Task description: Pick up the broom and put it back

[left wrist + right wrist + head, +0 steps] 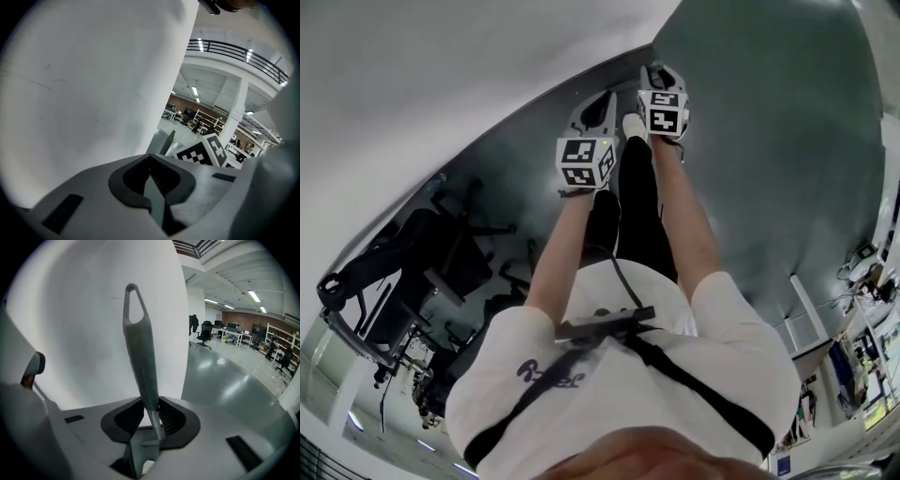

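Tally: 2 grippers, left gripper [150, 156] and right gripper [150, 402], with 1 marker cube apiece: left cube [586, 159], right cube [664, 111]. 1 broom handle [140, 348] between the right jaws, rising ahead of them, with 1 hanging loop [132, 301] at its far end. 1 black office chair [205, 331] far ahead, right of the right jaws. 1 white pillar [239, 108] ahead-right of the left jaws. 1 person [619, 394], 1 white shoe [633, 125] showing between the two grippers.
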Available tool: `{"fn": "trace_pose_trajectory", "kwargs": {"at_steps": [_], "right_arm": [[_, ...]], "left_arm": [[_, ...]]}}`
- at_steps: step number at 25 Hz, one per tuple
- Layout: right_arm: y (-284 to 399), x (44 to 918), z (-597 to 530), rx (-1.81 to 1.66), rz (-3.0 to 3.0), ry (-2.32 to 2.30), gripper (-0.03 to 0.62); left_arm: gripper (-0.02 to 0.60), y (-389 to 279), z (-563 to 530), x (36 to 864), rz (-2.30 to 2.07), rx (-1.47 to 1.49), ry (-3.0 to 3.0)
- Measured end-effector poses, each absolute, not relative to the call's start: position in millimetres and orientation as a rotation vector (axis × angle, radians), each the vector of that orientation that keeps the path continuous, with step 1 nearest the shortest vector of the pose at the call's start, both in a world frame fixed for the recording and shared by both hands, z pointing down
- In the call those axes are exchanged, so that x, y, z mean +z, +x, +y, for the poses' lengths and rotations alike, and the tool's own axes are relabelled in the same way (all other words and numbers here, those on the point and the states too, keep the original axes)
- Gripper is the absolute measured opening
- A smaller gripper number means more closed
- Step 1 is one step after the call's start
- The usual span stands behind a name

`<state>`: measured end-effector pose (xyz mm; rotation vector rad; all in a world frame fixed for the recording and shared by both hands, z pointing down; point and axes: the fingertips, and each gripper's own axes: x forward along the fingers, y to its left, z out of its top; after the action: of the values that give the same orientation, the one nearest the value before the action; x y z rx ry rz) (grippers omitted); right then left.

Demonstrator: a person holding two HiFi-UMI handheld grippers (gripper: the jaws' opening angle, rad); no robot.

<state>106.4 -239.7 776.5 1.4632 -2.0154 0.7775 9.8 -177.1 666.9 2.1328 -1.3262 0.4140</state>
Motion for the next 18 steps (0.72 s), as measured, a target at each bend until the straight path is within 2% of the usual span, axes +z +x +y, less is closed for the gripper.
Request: {"fn": "trace_pose_trajectory", "kwargs": {"at_steps": [18], "right_arm": [[64.3,798.9,-328.9,0.794,-2.080,1.337,0.104]], "left_arm": [[0.013,-27.6,-184.3,667.8,-1.379,0.428,2.115]]}}
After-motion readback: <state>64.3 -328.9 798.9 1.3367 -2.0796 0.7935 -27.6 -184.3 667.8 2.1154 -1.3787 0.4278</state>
